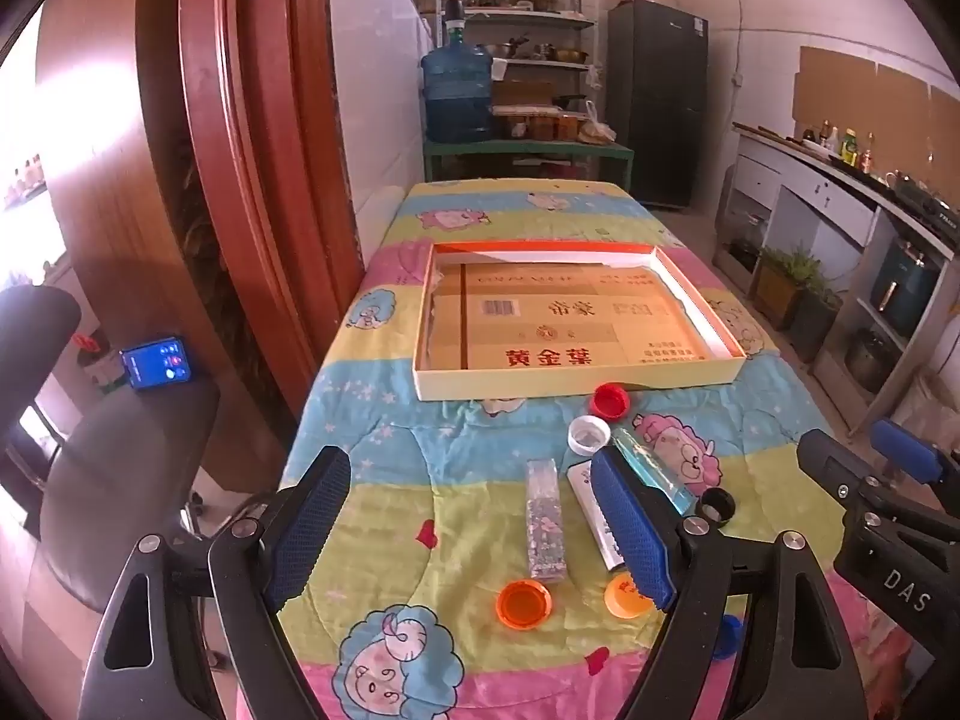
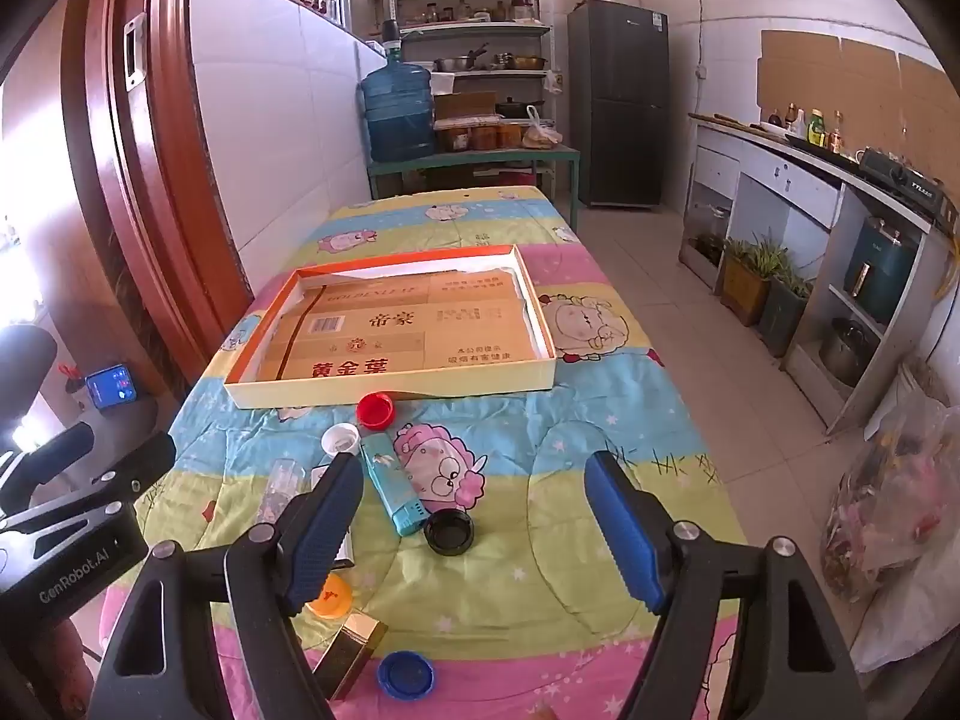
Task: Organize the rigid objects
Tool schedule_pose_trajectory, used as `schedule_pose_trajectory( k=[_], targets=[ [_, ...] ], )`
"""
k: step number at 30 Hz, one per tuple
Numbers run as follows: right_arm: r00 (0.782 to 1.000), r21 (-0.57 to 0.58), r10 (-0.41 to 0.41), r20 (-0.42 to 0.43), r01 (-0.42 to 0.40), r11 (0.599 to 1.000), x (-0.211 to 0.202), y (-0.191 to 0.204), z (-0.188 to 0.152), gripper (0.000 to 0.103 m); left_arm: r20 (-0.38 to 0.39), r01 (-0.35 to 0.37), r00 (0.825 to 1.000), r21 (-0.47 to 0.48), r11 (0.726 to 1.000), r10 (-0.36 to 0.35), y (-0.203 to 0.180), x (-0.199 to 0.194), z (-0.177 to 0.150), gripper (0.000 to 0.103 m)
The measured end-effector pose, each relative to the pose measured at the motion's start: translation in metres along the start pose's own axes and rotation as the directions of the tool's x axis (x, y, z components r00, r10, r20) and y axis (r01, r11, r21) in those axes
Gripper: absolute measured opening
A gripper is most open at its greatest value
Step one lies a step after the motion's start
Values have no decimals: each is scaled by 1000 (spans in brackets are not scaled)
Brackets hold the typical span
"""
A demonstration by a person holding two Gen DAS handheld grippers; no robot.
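Kitchen shelves and a fridge (image 2: 618,102) are seen behind a table under a cartoon quilt (image 2: 540,570), where a shallow tray (image 2: 390,387) is lined with cardboard printed "GOLDEN LEAF" and "黄金葉". Just before it a teal lighter (image 2: 393,489) lies lengthwise toward the tray, among red (image 2: 375,410), white (image 2: 339,438), black (image 2: 449,531), orange (image 1: 523,603) and blue (image 2: 405,675) caps. The left gripper (image 1: 474,531), marked "GenRobot.AI", and right gripper (image 2: 474,531) are held wide apart, with nothing gripped.

I see a tabletop (image 2: 600,420) under a cartoon quilt. On it lie a shallow box (image 2: 390,387), red cap (image 2: 375,409), white cap (image 2: 339,438), teal lighter (image 2: 393,489), black cap (image 2: 449,531), blue cap (image 2: 405,675) and orange cap (image 1: 523,603).
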State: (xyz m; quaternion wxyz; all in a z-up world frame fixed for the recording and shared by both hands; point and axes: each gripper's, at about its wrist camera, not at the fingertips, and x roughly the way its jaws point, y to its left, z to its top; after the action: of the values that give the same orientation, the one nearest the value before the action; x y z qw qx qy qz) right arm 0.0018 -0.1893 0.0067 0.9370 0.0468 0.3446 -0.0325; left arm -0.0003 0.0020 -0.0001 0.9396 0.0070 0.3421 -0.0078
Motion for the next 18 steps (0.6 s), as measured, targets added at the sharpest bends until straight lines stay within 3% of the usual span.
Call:
schedule_pose_trajectory(
  k=[5,18],
  targets=[
    [1000,1,5,-10,-5,1000,2,0,-1,76,4,-20,1000,14,1000,20,-13,-1,-4,82],
    [1000,-8,14,-20,-14,1000,3,0,-2,76,-20,2,1000,-3,1000,-2,-2,4,-3,82]
  ],
)
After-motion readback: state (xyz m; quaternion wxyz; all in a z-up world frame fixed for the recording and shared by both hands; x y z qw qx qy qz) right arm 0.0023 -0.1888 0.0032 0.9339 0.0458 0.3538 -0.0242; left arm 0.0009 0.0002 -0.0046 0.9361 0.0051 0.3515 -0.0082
